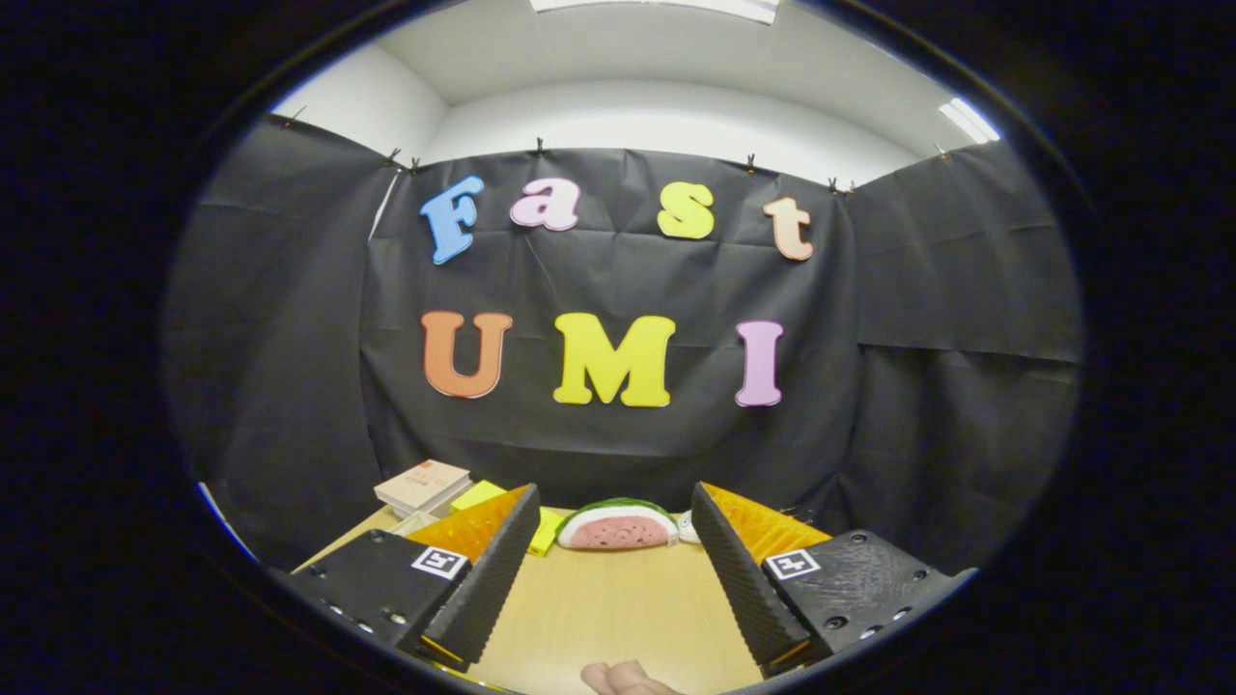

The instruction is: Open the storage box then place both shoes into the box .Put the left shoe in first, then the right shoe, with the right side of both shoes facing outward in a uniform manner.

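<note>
You're working in a pretty closed-in booth: black cloth [927, 319] hangs on three sides, pinned along its top edge with small clips [750, 161], and it creases a bit where the panels meet. Above the cloth you can see plain white wall [666, 121] and a white ceiling, with one bright light panel [657, 6] straight overhead and a second one [969, 120] off to the right. Down low there's a light wooden table [608, 603] running up to the back cloth. Lighting looks even, the tabletop is evenly lit and the cloth soaks up most of the glare.
</note>
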